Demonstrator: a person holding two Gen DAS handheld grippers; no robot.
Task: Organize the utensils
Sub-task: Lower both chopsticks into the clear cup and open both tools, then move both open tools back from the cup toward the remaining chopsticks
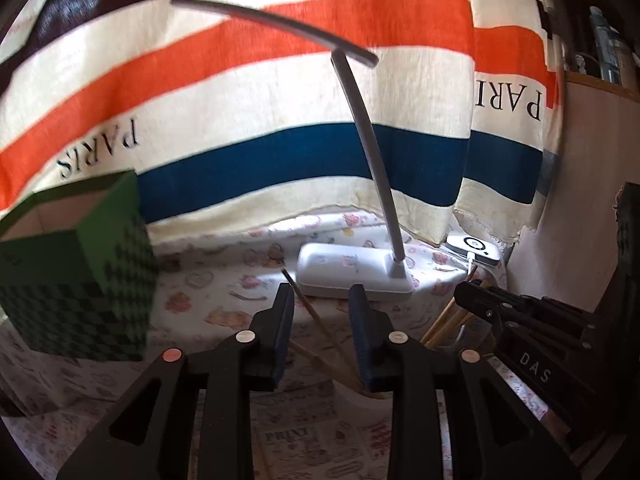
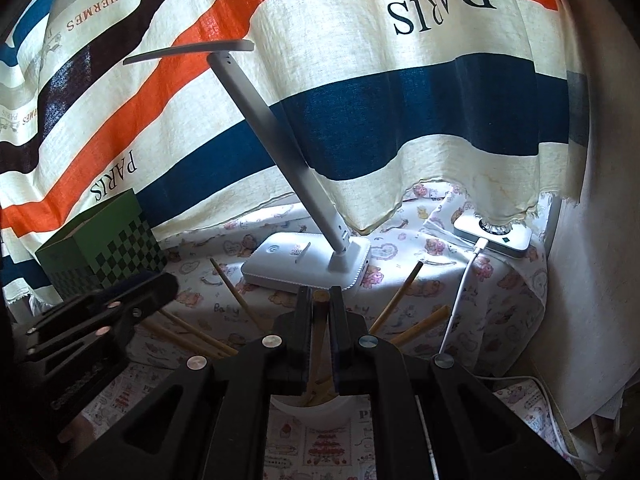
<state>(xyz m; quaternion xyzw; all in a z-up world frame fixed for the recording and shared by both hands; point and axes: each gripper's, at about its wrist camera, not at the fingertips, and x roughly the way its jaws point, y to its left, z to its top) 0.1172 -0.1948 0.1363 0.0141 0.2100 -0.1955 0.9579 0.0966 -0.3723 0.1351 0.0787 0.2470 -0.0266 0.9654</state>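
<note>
The left gripper (image 1: 322, 300) is hovering with its fingers standing apart, a thin wooden chopstick (image 1: 316, 320) passing loosely between them without either pad pressing on it. That chopstick is leaning out of a white round cup (image 2: 312, 410) that is sitting on the patterned cloth surface (image 1: 208, 304) just below both grippers. The right gripper (image 2: 321, 300) is pointing over the same cup with its fingers standing nearly together, a thick wooden chopstick (image 2: 320, 312) standing upright in the narrow gap; whether the pads are actually pressing on it cannot be told. More wooden chopsticks (image 2: 396, 300) are fanning out of the cup to both sides. A green checkered open box (image 1: 76, 280) is standing to the left, and a white desk lamp (image 2: 308, 264) is sitting behind the cup before a striped curtain (image 2: 360, 100).
</note>
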